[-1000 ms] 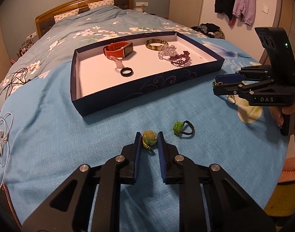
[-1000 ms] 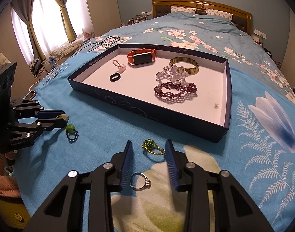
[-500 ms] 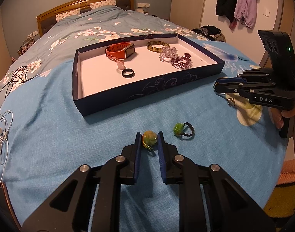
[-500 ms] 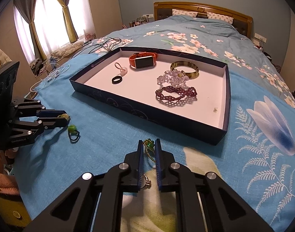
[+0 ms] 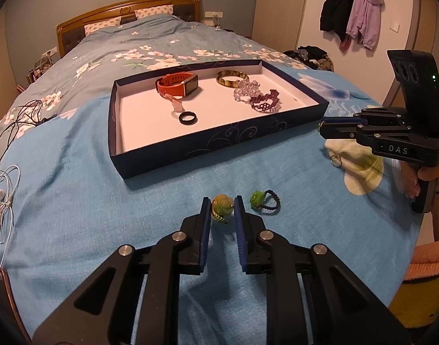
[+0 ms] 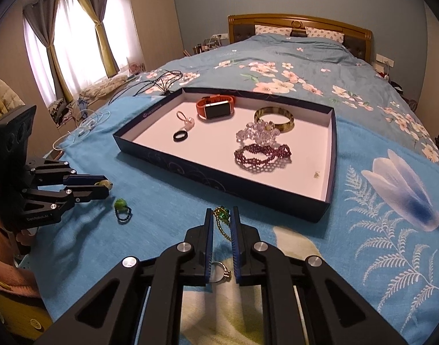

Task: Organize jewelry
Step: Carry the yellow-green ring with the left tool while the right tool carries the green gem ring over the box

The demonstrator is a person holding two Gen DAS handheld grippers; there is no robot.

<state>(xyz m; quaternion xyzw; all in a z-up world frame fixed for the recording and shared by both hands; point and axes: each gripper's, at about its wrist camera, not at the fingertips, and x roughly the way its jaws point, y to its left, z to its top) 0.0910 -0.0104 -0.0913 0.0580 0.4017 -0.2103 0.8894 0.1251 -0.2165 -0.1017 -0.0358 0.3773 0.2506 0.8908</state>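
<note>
Left gripper clamps the yellow-green bead ring. Right gripper is pinched on the gold ring, its jaws just closed. Both should lift straight, then carry to the tray at twelve o'clock.

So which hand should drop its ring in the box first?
Probably the right. Its gripper is shut on the gold ring just in front of the box. The left gripper, shut on the shell ring, looks farther back.
</note>
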